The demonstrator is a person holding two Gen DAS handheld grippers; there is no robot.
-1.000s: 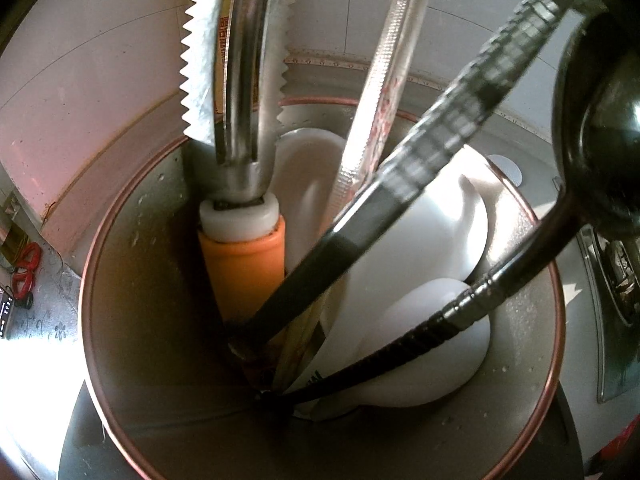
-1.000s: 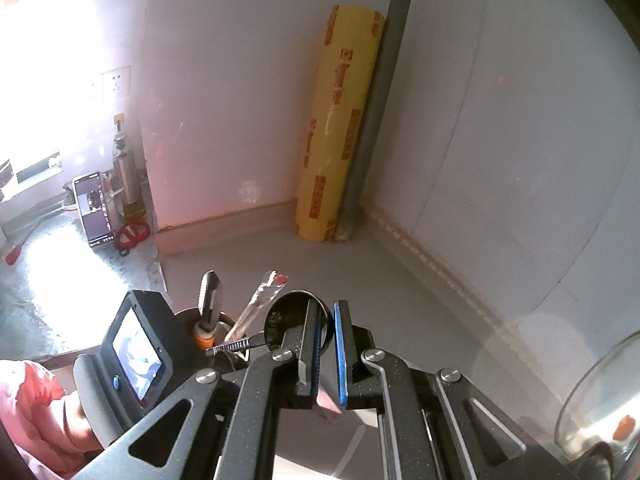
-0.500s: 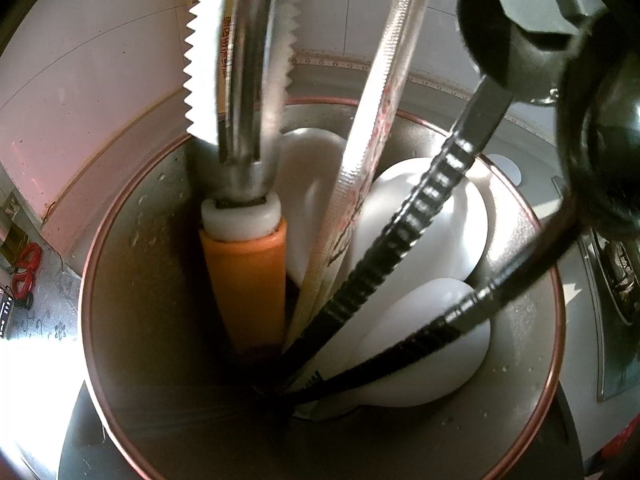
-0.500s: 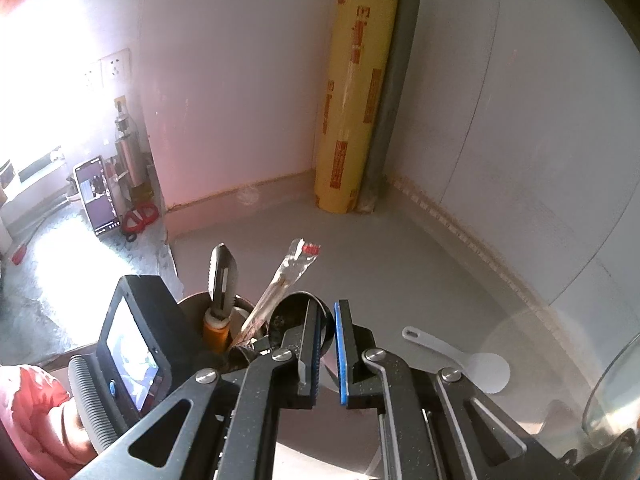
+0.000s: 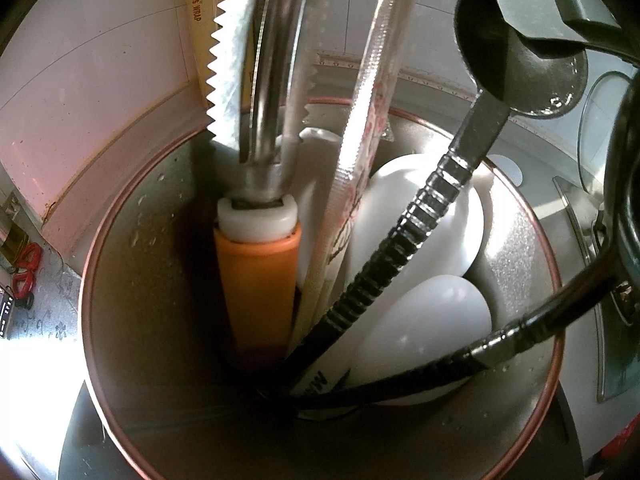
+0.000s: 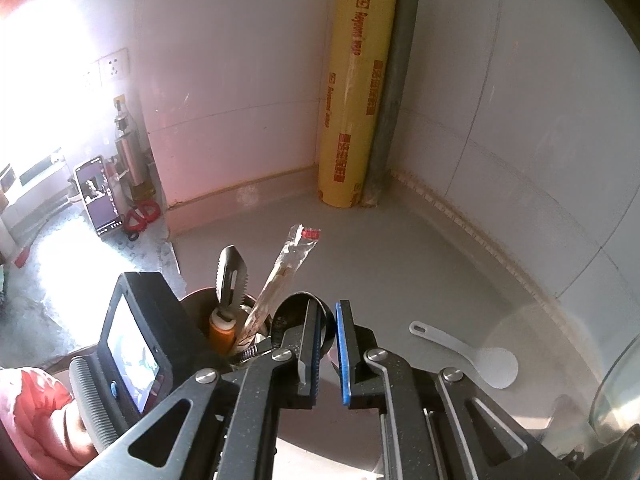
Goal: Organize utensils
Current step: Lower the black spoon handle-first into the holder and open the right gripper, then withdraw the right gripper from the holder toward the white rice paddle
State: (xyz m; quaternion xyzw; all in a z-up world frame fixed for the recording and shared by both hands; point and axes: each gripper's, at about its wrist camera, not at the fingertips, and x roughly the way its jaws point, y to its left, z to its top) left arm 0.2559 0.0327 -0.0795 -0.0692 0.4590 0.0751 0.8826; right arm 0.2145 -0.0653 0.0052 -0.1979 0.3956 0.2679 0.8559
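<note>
Grey desk in a tiled corner is carrying a copper-rimmed utensil cup. Standing in it: orange-handled peeler, wrapped chopsticks, white spoons, two black spoons. Right tongs are hovering just beside the cup, slightly parted, gripping nothing. Left tongs' state: cannot tell. White rice paddle is lying apart.

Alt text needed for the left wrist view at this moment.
A copper-rimmed metal utensil cup seen from above holds an orange-handled serrated peeler, wrapped chopsticks, white plastic spoons and two dark ridged-handled metal spoons. Tiled wall behind.
</note>
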